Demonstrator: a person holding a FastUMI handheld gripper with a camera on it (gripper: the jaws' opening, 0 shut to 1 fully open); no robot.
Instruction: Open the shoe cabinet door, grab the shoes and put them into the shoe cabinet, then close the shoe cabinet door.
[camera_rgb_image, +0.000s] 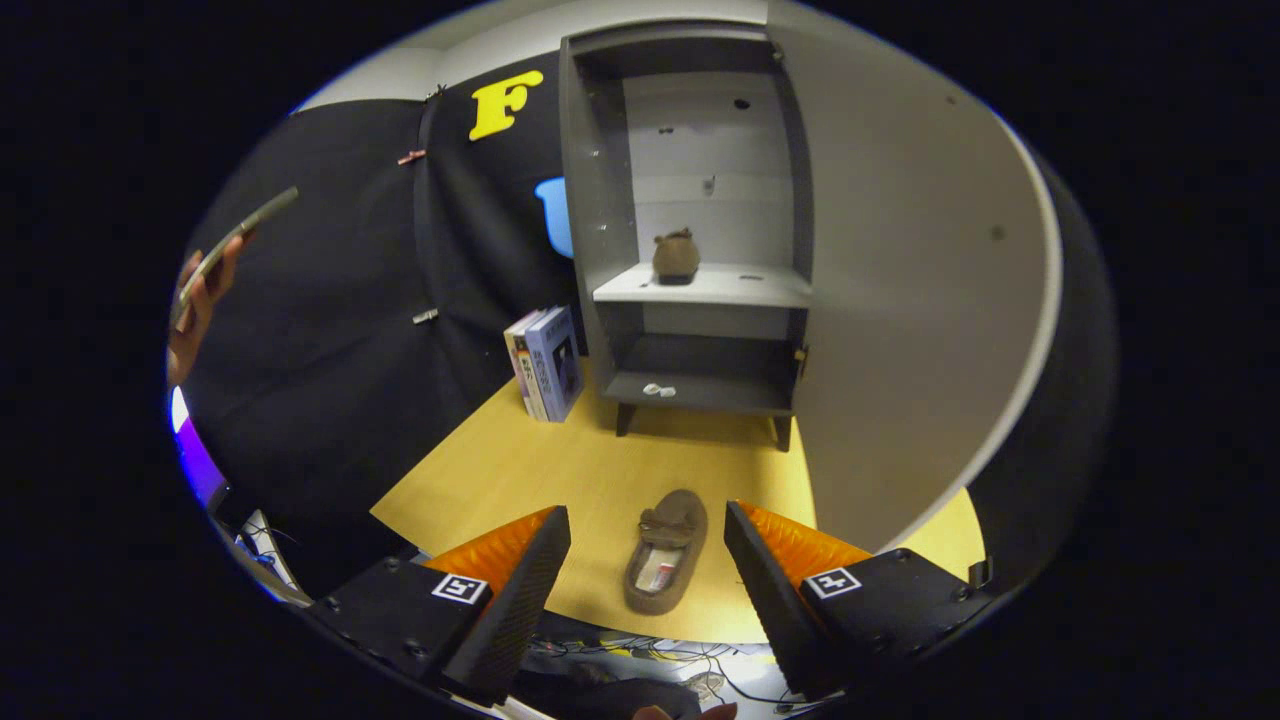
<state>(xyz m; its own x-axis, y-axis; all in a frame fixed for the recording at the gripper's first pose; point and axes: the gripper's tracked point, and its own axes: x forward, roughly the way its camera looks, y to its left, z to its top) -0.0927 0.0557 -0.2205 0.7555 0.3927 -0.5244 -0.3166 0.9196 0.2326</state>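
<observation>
Claw (647, 545) apart around uncut slipper (667, 549)

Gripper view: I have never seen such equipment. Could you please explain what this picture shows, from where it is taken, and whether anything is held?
There is no robot arm here. A person carries hand-held tongs, and the camera rides on them, looking forward along the two fingers. The fingers stand wide apart and hold nothing. Between them, on the yellow table, lies one brown slipper. Beyond it stands the shoe cabinet, with its door swung open beside it. A second slipper already sits on the middle shelf. Some books stand next to the cabinet. Off to one side, a hand holds a phone.
</observation>
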